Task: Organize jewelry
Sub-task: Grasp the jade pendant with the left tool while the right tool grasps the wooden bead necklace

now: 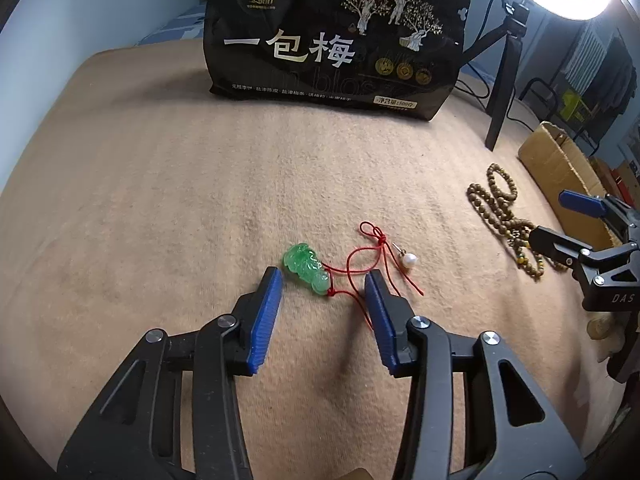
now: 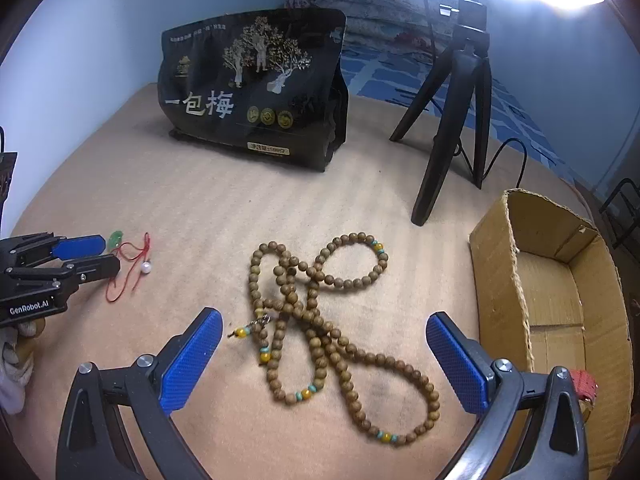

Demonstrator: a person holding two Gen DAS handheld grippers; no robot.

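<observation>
A black stand-up pouch (image 1: 332, 36) printed with pale trees reads "一包梅"; its smaller print is too fine to read. The left gripper (image 1: 324, 280) body carries "GenRobot.AI", the right gripper (image 2: 324, 320) "DAS". Both have their blue-padded fingers spread wide, holding nothing. The green carved jade pendant (image 1: 306, 268) on a red cord (image 1: 370, 258) lies just ahead of the left fingers, a white pearl earring (image 1: 410, 258) beside it. The long brown wooden bead string (image 2: 320, 320) lies looped between the right fingers. A tan ribbed blanket (image 1: 160, 200) covers the surface; an open cardboard box (image 2: 500, 280), cut off at the edge, and a black tripod (image 2: 452, 120) stand nearby.
</observation>
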